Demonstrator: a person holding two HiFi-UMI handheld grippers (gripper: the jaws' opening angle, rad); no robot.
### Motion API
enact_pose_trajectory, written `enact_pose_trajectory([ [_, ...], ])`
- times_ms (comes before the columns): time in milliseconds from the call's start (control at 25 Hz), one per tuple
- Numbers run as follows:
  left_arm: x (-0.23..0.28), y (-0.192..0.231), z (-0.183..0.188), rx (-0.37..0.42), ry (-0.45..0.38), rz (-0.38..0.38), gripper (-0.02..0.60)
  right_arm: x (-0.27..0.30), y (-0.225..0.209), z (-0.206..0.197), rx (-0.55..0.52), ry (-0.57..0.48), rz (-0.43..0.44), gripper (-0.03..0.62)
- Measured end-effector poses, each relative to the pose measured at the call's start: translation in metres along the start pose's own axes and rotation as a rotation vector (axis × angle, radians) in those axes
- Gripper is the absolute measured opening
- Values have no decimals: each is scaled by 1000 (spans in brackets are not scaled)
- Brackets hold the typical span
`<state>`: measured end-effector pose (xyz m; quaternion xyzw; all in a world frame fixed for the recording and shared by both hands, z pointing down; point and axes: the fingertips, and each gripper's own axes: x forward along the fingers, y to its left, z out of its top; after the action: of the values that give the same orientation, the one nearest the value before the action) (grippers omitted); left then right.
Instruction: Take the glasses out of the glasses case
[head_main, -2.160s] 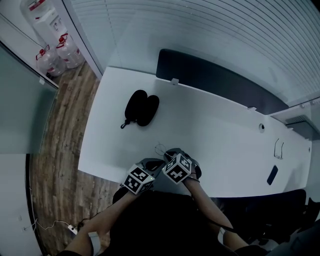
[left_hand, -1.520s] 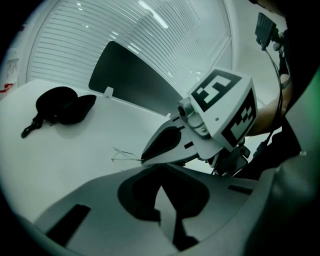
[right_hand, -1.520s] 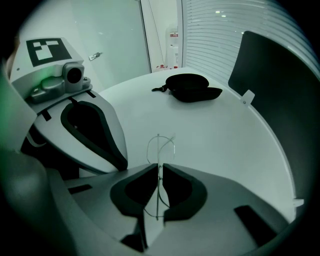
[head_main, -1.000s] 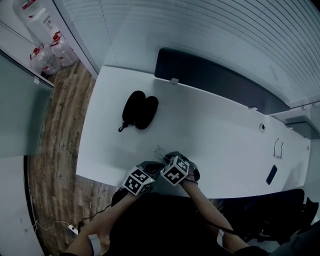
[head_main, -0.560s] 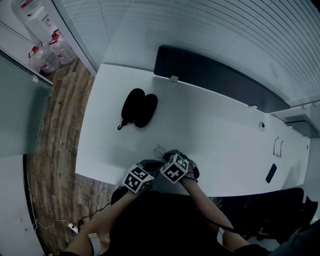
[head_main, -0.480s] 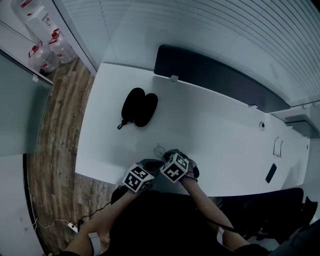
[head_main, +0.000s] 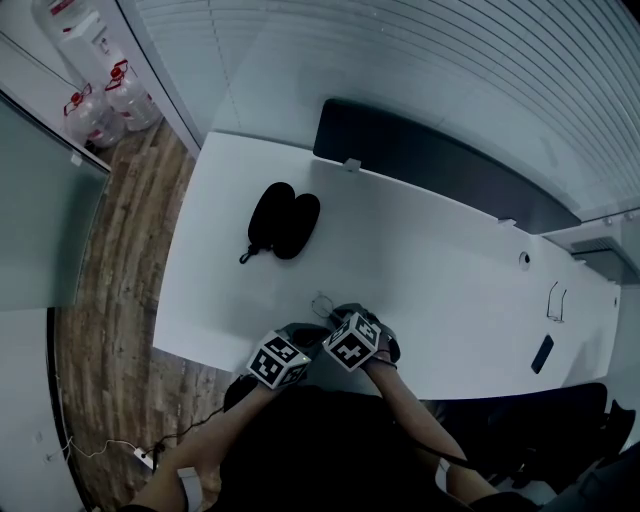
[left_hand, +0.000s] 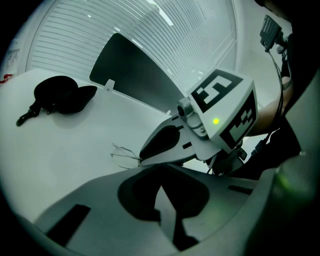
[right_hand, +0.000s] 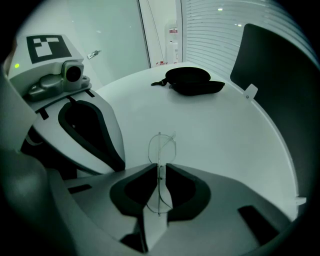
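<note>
The black glasses case (head_main: 283, 220) lies open on the white table (head_main: 420, 270), far from both grippers; it also shows as the case (left_hand: 60, 97) and the case (right_hand: 192, 80). The thin wire glasses (right_hand: 161, 150) stand upright between the jaws of my right gripper (right_hand: 159, 172), which is shut on them near the table's front edge. In the head view the glasses (head_main: 322, 303) stick out ahead of the right gripper (head_main: 336, 315). My left gripper (left_hand: 160, 186) sits close beside it at the left, jaws together with nothing in them; from there I see the glasses (left_hand: 125, 156).
A dark panel (head_main: 430, 160) runs along the table's back edge. At the far right lie a phone (head_main: 544, 352) and a small wire object (head_main: 556, 298). Water bottles (head_main: 110, 95) stand on the wooden floor at the left.
The picture has shifted slightly with the head. Both grippers stay near the front edge, the right one holding the glasses throughout; the case has not moved.
</note>
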<state>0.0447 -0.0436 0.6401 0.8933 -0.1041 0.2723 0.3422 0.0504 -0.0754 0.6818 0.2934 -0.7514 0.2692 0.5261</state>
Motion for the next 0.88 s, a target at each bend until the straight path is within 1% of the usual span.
enact_pose_trajectory([
  [200, 0, -3, 1, 1, 0, -27, 6, -2, -1, 0, 8, -7, -1, 63],
  [360, -2, -2, 2, 30, -3, -27, 6, -5, -2, 1, 24, -21, -8, 71],
  [600, -9, -7, 12, 46, -24, -33, 8, -11, -2, 8, 38, -57, -21, 77],
  [720, -10, -6, 10, 59, -21, -23, 8, -15, -3, 9, 53, -85, -26, 81],
  [880, -13, -7, 10, 64, -28, -12, 6, -24, -2, 18, 73, -160, -45, 81],
])
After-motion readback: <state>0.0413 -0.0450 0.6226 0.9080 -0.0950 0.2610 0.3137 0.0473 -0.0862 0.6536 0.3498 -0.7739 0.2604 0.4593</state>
